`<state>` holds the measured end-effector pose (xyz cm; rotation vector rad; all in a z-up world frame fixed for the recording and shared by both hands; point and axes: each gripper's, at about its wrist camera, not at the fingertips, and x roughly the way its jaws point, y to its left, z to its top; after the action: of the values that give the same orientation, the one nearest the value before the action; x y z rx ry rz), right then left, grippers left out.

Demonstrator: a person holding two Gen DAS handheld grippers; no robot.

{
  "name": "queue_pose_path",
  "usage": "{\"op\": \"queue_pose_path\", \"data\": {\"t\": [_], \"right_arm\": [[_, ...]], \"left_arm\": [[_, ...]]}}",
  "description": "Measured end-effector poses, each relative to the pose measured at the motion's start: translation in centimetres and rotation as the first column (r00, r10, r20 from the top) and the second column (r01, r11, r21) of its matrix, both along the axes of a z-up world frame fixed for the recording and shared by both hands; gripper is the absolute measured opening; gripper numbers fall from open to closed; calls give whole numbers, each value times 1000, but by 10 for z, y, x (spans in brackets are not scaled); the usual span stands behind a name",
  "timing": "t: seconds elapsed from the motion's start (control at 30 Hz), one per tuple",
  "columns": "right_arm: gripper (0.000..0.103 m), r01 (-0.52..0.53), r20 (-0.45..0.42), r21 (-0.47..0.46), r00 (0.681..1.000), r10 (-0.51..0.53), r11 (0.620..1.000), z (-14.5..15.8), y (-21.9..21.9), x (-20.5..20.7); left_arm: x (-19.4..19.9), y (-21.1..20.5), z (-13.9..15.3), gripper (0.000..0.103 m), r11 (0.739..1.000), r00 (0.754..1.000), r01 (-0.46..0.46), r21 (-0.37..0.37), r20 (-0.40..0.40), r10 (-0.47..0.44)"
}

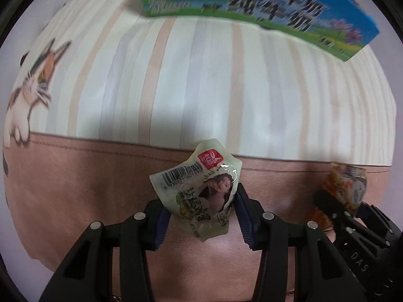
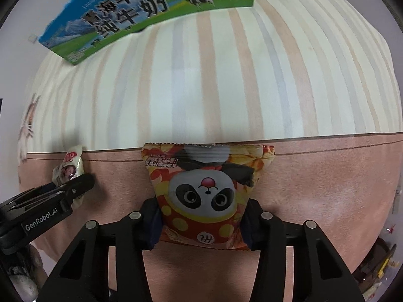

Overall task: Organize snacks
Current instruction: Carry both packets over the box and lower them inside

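Left gripper [image 1: 201,216]: jaws clamped on pale-green crinkled plastic snack packet [image 1: 201,188], held above pink-and-striped fabric bedcover [image 1: 176,88]. Right gripper [image 2: 201,224]: jaws clamped on red-and-yellow foil panda snack bag [image 2: 206,191], alongside. Blue-and-green cardboard milk carton [image 2: 141,10]: on bedcover, well beyond both.

right tongs [image 2: 201,217] gripping panda snack bag [image 2: 206,191]

Home bedroom, striped cat-print bedsheet [image 1: 201,75]
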<state>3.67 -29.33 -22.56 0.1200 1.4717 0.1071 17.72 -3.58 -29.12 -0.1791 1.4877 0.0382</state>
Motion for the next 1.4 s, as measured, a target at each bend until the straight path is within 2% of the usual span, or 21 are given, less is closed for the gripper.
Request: {"op": "queue_pose_path", "data": {"t": [0.23,0.4,0.53,0.67,0.77,0.83,1.0,1.07,1.23,1.4], "right_arm": [[51,21,27,102,999,-23,995,33,-19,15],[51,26,76,176,996,-40,984,76,-20,44],[51,11,144,221,989,-44,975,112,-21,78],[51,-21,218,239,976,-33,971,148,-18,134],[51,-38,254,236,967,-23,971,166,-16,176],[51,-49,264,233,964,-15,971,172,-11,204],[52,-81,255,204,967,27,976,176,9,285],[52,-89,221,186,974,47,978,164,23,321],[51,-85,101,178,993,68,980,120,44,385],[51,-84,2,163,996,85,983,79,55,419]], "left_arm": [[30,-7,43,44,999,998,28,-41,60,-25],[68,-15,82,44,996,991,59,-70,124,-50],[112,-17,116,44,993,978,90,-79,198,-73],[166,-8,147,44,991,963,110,-78,253,-87],[205,-1,157,44,990,958,123,-64,266,-102],[240,4,159,44,991,957,131,-33,265,-118],[316,17,140,44,989,974,147,-14,178,-143],[348,23,123,44,988,982,151,-18,117,-148],[396,37,83,44,989,989,146,-31,-8,-146],[421,45,55,45,989,986,142,-50,-85,-145]]}}
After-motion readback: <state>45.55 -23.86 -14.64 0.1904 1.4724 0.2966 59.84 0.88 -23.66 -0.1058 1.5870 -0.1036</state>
